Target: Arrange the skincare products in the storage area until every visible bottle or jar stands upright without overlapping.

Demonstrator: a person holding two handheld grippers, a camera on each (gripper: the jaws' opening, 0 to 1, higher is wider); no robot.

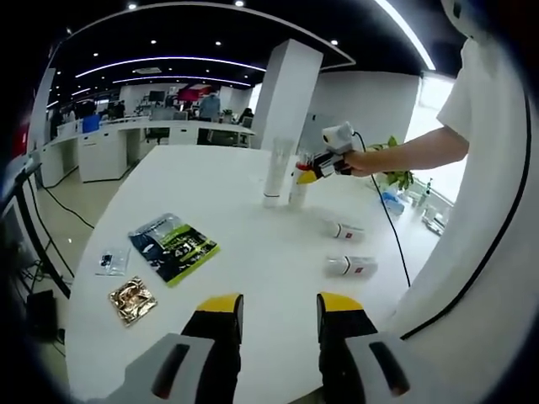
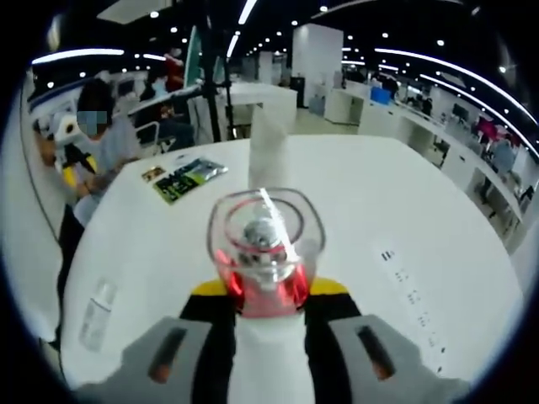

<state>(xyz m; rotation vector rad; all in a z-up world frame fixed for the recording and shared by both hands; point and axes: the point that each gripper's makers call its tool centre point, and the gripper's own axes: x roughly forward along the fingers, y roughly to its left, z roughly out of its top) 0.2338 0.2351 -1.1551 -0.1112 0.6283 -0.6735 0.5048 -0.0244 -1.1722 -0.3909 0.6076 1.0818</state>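
In the right gripper view, a white bottle with a red collar and clear cap (image 2: 265, 252) stands between the jaws of my right gripper (image 2: 268, 296), which is shut on it. Just behind it a tall white bottle (image 2: 268, 145) stands upright. The left gripper view shows the same pair at the table's far side: the tall bottle (image 1: 274, 172) and the held bottle (image 1: 298, 192) beside it, with the right gripper (image 1: 313, 171) on its top. Two white bottles lie on their sides, one (image 1: 345, 229) farther and one (image 1: 350, 267) nearer. My left gripper (image 1: 278, 305) is open over the table's near edge.
The round white table (image 1: 244, 278) carries a blue-green packet (image 1: 173, 246), a gold packet (image 1: 132, 300) and a small clear packet (image 1: 112, 261) on the left. A cable (image 1: 389, 227) trails from the right gripper. In the right gripper view a lying bottle (image 2: 97, 313) rests near the table's left edge.
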